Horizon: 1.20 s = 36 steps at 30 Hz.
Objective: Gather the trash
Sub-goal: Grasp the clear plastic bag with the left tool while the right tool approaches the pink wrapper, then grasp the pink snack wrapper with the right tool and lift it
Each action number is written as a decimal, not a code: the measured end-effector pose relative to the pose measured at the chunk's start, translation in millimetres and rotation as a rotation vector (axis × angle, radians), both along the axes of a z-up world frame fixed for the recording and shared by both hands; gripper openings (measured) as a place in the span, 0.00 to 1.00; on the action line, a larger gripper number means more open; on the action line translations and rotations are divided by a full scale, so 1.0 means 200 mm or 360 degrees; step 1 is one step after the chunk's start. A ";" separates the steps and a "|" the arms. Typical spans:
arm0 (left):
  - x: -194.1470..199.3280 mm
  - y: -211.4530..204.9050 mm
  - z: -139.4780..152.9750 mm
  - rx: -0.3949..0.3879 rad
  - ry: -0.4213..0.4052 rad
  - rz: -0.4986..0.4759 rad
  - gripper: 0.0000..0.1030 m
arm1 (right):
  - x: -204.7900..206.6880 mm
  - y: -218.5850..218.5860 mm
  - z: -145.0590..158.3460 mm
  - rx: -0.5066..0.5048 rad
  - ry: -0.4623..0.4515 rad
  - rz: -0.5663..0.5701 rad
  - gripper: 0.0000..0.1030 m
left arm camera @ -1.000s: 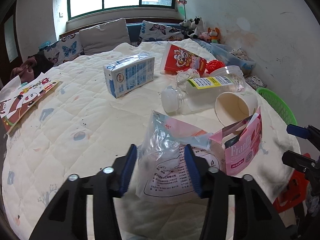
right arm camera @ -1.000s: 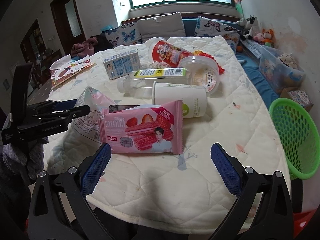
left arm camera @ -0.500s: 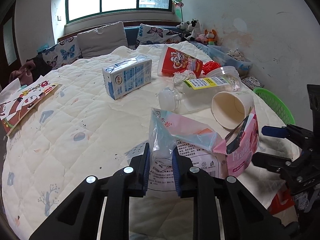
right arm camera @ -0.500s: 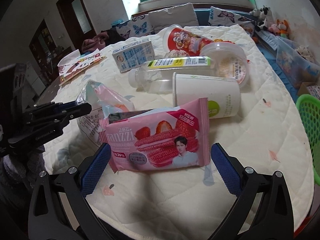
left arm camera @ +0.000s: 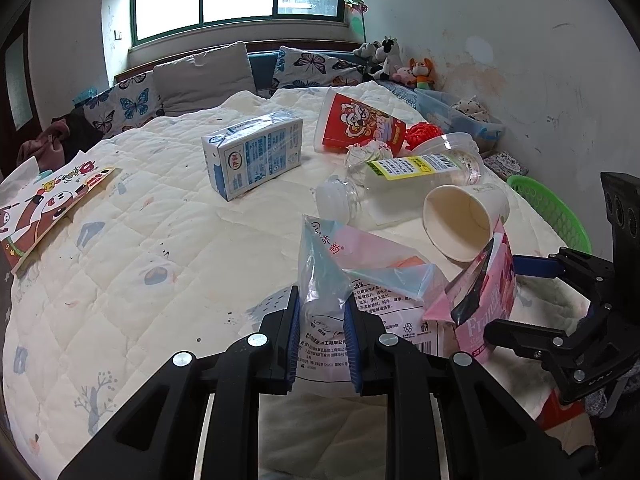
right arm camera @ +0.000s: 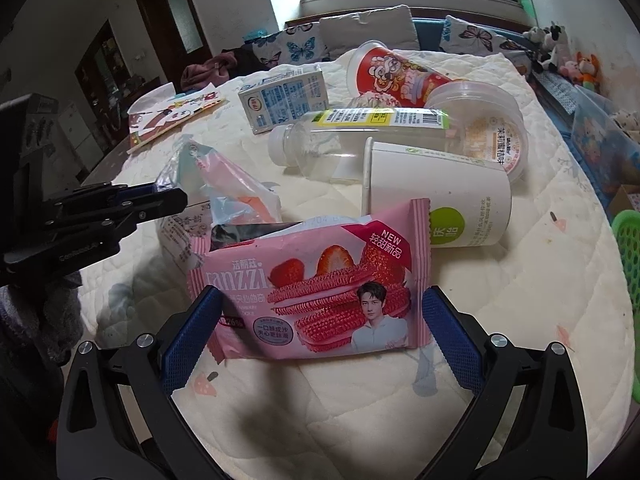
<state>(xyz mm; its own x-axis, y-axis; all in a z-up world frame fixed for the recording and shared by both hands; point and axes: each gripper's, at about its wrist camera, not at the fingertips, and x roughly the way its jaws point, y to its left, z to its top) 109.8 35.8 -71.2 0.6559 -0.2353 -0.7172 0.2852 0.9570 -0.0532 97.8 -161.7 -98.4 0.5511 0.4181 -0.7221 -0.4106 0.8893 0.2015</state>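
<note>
Between right fingers (right arm camera: 451, 334) — pink wrapper (right arm camera: 320, 300) crosswise

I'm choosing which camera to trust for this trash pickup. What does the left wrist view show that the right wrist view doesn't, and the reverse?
Left wrist only: the left tongs shut on the clear plastic bag, seen head-on, and the open mouth of the white paper cup.

Right wrist only: the right tongs open on either side of the pink cookie packet, its printed front, and a doorway at the back left.

Both: the milk carton, clear bottle, red cup, green basket and quilted table cover.
</note>
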 end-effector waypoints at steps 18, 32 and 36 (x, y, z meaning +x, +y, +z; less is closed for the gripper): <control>0.03 0.03 0.04 0.0015 -0.0027 0.0051 0.19 | -0.08 -0.12 0.03 0.0143 0.0127 -0.0037 0.96; 0.03 0.10 0.09 -0.0010 -0.0084 0.0060 0.19 | -0.07 -0.21 0.01 0.0799 0.0586 -0.0457 0.96; 0.02 0.12 0.10 -0.0035 -0.0095 0.0041 0.19 | -0.04 -0.23 -0.05 0.0918 0.0708 -0.0612 0.96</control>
<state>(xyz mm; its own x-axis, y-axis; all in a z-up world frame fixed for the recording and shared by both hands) 114.0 58.9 -51.3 0.7032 -0.2329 -0.6718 0.2639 0.9628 -0.0577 89.2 -207.2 -109.2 0.4446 0.6304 -0.6363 0.1275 0.6586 0.7416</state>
